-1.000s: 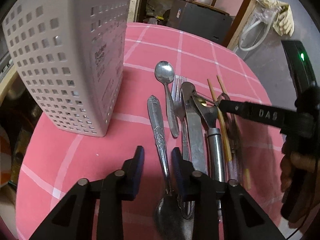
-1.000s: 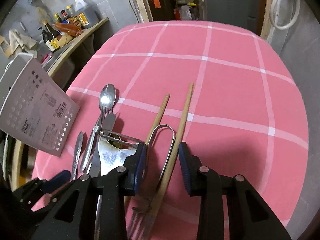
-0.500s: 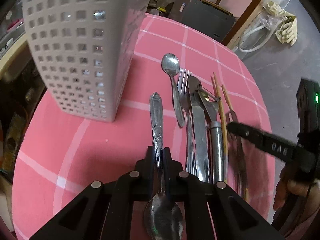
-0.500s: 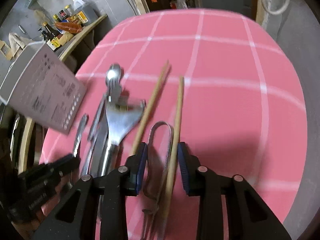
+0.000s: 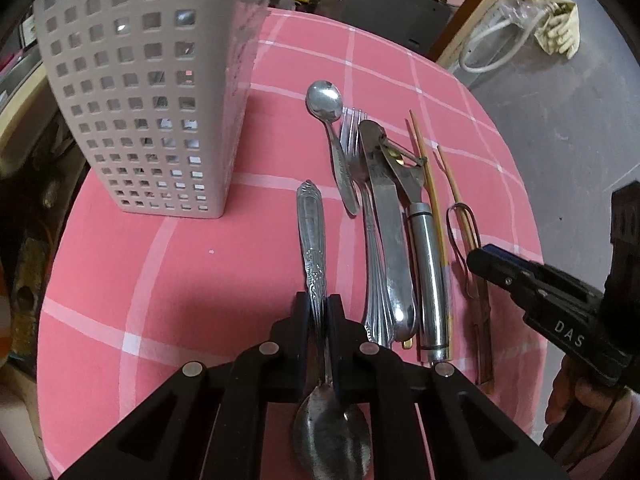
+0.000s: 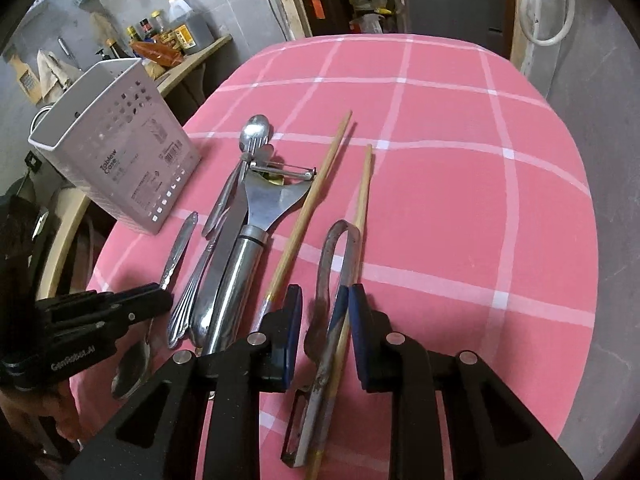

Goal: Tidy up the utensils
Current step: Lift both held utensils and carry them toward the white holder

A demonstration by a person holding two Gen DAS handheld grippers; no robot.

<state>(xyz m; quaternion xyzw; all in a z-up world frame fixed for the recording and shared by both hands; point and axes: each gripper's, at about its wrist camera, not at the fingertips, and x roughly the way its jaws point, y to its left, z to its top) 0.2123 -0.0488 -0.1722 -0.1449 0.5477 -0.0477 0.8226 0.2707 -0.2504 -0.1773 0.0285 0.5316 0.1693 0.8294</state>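
My left gripper (image 5: 319, 304) is shut on the patterned handle of a large spoon (image 5: 314, 236); the spoon's bowl lies under the jaws. A white perforated caddy (image 5: 152, 92) stands upright to the far left of it. My right gripper (image 6: 325, 300) is shut on a rusty looped metal tool (image 6: 334, 240) together with one wooden chopstick (image 6: 362, 200). In the left wrist view, this gripper (image 5: 486, 258) comes in from the right. On the pink cloth between the grippers lie a small spoon (image 5: 324, 98), a fork (image 5: 352, 140), a knife (image 5: 386, 208), a steel-handled peeler (image 5: 426, 260) and the other chopstick (image 6: 316, 192).
The pink checked table (image 6: 460, 168) drops off to a grey floor on the right. A wooden shelf with bottles (image 6: 172, 36) runs behind the caddy (image 6: 120, 168). A dark cabinet (image 5: 384, 4) and a white hose (image 5: 488, 56) are beyond the far edge. A hand (image 5: 580, 400) holds the right gripper.
The left jaws closed onto the large spoon's handle. The right jaws narrowed around the looped tool and one chopstick and drew them toward the near edge.
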